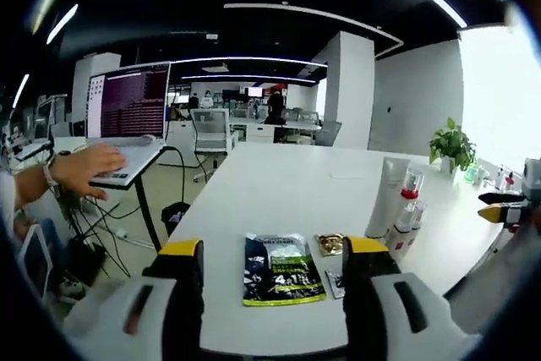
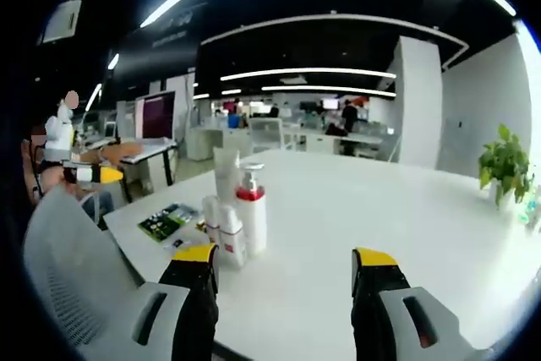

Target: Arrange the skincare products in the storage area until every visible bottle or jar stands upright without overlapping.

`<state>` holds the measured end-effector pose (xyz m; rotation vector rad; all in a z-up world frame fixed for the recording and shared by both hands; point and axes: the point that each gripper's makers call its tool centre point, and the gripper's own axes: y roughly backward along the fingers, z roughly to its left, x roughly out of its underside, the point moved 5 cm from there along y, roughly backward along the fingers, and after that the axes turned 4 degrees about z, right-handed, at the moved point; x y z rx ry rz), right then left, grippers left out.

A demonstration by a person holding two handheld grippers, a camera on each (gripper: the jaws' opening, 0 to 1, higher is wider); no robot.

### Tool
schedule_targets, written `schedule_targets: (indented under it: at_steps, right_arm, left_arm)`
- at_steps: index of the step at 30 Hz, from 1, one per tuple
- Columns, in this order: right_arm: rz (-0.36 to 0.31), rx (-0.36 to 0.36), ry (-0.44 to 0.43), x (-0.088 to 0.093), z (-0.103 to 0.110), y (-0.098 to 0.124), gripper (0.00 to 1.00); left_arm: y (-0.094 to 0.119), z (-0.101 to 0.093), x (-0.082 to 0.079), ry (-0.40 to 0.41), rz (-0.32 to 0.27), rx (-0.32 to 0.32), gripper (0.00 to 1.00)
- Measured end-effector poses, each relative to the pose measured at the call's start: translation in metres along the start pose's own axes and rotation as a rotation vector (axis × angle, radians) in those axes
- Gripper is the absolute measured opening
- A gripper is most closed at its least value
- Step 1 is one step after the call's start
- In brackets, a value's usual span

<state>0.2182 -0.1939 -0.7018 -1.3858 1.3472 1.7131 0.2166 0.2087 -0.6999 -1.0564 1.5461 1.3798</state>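
Note:
On the white table (image 1: 279, 183) a cluster of skincare products stands upright: a tall white tube (image 1: 387, 196), a pump bottle with a red collar (image 1: 408, 200) and two small white bottles (image 1: 399, 238). My left gripper (image 1: 273, 251) is open at the table's near edge, left of the cluster, with a dark green sachet (image 1: 281, 270) lying flat beyond its jaws. In the right gripper view the same tube (image 2: 225, 177), pump bottle (image 2: 251, 209) and small bottles (image 2: 231, 238) stand just ahead of the left jaw. My right gripper (image 2: 286, 255) is open and holds nothing.
A small gold packet (image 1: 330, 244) and a small sachet (image 1: 335, 283) lie beside the green one. A potted plant (image 1: 452, 145) stands at the far right edge. A person's hand (image 1: 84, 166) rests by a laptop (image 1: 127, 103) on the left. A white chair back (image 2: 76, 293) is close.

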Motion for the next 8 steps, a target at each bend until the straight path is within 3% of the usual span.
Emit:
schedule_targets:
  at_steps: [8]
  right_arm:
    - [0.030, -0.012, -0.004, 0.0033, 0.0023, -0.0003, 0.58]
  left_arm:
    - [-0.0001, 0.0022, 0.0022, -0.008, 0.011, -0.004, 0.61]
